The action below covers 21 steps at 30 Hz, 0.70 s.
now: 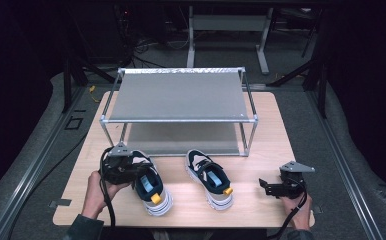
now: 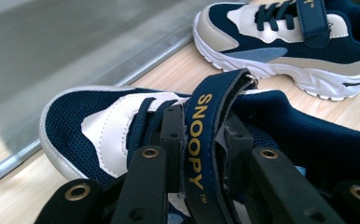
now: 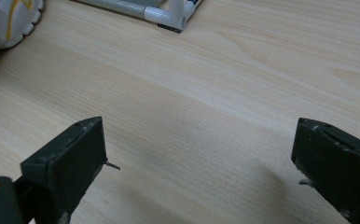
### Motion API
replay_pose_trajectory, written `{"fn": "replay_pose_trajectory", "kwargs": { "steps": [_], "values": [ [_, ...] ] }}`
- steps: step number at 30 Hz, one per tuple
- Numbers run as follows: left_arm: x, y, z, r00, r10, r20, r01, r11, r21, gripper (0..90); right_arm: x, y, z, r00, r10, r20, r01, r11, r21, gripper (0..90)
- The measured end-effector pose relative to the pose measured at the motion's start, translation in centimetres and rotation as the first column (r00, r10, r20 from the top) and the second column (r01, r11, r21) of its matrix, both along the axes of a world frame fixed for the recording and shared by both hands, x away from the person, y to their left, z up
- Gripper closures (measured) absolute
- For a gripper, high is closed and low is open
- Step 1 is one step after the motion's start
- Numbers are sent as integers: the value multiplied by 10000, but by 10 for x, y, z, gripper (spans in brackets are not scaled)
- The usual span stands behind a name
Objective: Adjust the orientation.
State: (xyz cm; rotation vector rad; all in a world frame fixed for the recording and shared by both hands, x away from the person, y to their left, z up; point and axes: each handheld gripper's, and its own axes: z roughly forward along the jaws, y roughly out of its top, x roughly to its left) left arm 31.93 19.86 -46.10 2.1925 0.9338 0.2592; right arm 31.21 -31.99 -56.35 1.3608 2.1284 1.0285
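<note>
One tool [image 2: 201,140] clamps shoe strap [image 2: 200,135].

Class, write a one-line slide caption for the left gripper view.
Left gripper pinches the SNOOPY strap of a navy shoe; its twin lies beyond on the table.

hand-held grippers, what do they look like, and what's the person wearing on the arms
Both hand-held grippers, left and right, are black, each with a grey three-cornered plate on top and a black cable trailing back. The jaws are flat black bars with brass-ringed holes. Sleeves are dark.

Left jaws clamped, right jaws apart
</note>
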Motion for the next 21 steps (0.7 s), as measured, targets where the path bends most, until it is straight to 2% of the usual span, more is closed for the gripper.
{"fn": "replay_pose_trajectory", "kwargs": {
  "steps": [6, 9, 12, 13, 16, 18, 20, 21],
  "values": [
    [13, -23, -10, 9967, -802, -124, 805, 9963, 284, 751, 0, 0, 0, 10000, 13, -29, -13, 10000, -42, 26],
    [20, -34, -16, 9926, -1181, -295, 1197, 9912, 569, 749, 0, 0, 0, 10000, -2, -9, 2, 10000, -4, 26],
    [25, -43, -25, 9897, -1333, -518, 1378, 9858, 959, 748, 0, 0, 0, 10000, -1, 6, 1, 10000, -8, 27],
    [26, -43, -27, 9903, -1289, -520, 1333, 9868, 923, 749, 0, 0, 0, 10000, 2, 12, -2, 10000, -4, 27],
    [30, -40, -30, 9890, -1345, -611, 1375, 9894, 473, 745, 0, 0, 0, 10000, 16, 9, -16, 10000, 5, 27],
    [30, -40, -31, 9900, -1270, -617, 1298, 9905, 445, 732, 0, 0, 0, 10000, 18, 6, -18, 10000, 8, 27],
    [30, -39, -32, 9929, -991, -652, 1018, 9940, 393, 641, 0, 0, 0, 10000, 23, 14, -23, 10000, 16, 27],
    [29, -38, -31, 9947, -816, -627, 842, 9956, 400, 555, 0, 0, 0, 10000, 8, 10, -8, 10000, -5, 27]
  ]
}}
